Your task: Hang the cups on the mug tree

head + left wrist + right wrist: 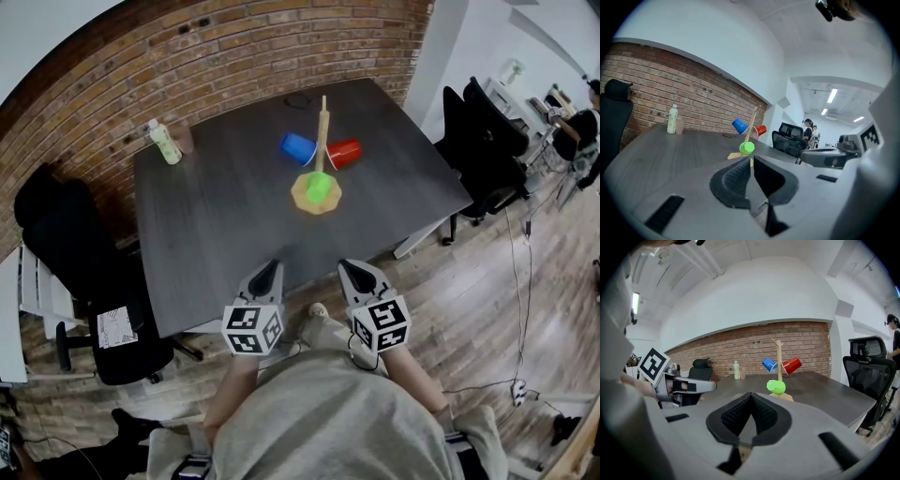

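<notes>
On the dark table (216, 216) stands one wooden mug tree (323, 117), right of centre and toward the far side, and it carries three cups. One blue cup (298, 147) hangs tilted on the left of the pole. One red cup (345, 152) hangs tilted on the right at about the same height. One green cup (320, 186) sits low at the front, over the round base. No cup lies loose on the tabletop. At the far left corner are one pale bottle (165, 142) and, just beside it, one small tumbler (185, 141). There are two grippers, side by side at the table's near edge and well apart from the tree. The left gripper (265, 278) has its jaws drawn together to a thin slit with nothing between them. The right gripper (356, 272) has its jaws pressed fully together, also empty. Neither touches a cup or the table. A wide stretch of bare tabletop lies between the fingertips and the tree's base. One black office chair (84, 281) stands off the left edge and another (492, 150) off the right edge.
</notes>
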A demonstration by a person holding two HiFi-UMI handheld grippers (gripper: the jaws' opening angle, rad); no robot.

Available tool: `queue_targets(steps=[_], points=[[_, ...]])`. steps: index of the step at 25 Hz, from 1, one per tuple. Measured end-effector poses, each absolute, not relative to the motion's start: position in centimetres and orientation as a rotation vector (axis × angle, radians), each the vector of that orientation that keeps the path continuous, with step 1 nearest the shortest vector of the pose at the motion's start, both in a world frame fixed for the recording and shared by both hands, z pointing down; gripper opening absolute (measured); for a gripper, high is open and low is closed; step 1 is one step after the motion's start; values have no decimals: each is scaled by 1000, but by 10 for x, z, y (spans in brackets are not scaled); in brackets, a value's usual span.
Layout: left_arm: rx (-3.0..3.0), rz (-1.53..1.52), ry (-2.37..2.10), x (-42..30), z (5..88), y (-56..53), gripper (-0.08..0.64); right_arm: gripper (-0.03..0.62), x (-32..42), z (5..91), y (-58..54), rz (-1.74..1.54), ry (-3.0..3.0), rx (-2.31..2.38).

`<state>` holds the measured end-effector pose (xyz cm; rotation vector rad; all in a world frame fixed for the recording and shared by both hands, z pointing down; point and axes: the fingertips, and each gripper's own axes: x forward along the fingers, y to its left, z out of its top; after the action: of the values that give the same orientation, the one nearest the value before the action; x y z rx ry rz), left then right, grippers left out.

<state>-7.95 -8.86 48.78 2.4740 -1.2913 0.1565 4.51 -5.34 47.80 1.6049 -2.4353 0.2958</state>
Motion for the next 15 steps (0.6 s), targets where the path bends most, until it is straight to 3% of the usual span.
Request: queue_targets(steps=[15], points=[[2477, 175, -1274, -77, 488, -92, 25, -2, 43, 471, -61, 286, -2464, 1597]])
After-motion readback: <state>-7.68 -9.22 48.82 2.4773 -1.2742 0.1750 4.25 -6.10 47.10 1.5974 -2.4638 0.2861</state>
